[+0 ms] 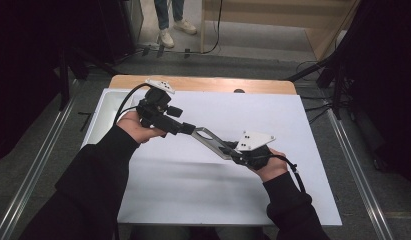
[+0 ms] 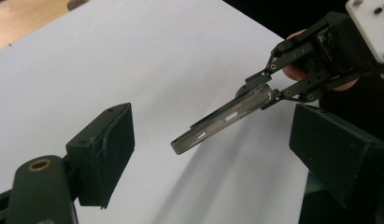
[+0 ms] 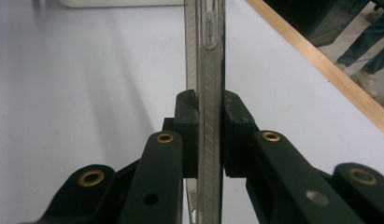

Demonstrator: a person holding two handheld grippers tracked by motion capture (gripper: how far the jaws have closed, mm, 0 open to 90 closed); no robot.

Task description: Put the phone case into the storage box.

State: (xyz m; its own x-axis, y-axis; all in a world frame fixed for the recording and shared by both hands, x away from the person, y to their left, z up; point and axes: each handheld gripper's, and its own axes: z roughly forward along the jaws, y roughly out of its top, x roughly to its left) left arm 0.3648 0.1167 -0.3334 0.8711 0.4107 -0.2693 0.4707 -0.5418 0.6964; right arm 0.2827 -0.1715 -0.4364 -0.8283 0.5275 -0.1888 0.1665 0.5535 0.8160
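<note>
Your right tongs [image 1: 232, 148] are clamped shut on a thin, clear, smoke-tinted plastic phone case [image 1: 209, 139], gripping it edge-on by one end. In the right gripper view the two black jaws press flat against both faces of the case [image 3: 209, 93], which runs straight up and away from them. The case is lifted off the white tabletop [image 1: 203, 190] near its middle, and its free end slants up and to the left toward your left tongs [image 1: 189, 128].

Your left tongs stand wide open with nothing held. In the left gripper view the free end of the case [image 2: 224, 120] sits in the gap between the two black pads [image 2: 105, 151], well clear of both, with the right tongs [image 2: 266, 91] gripping its far end.

A pale tray [image 1: 104, 112] rests at the far left edge of the tabletop, and a person's legs [image 1: 168, 20] stand on the floor beyond the table.
</note>
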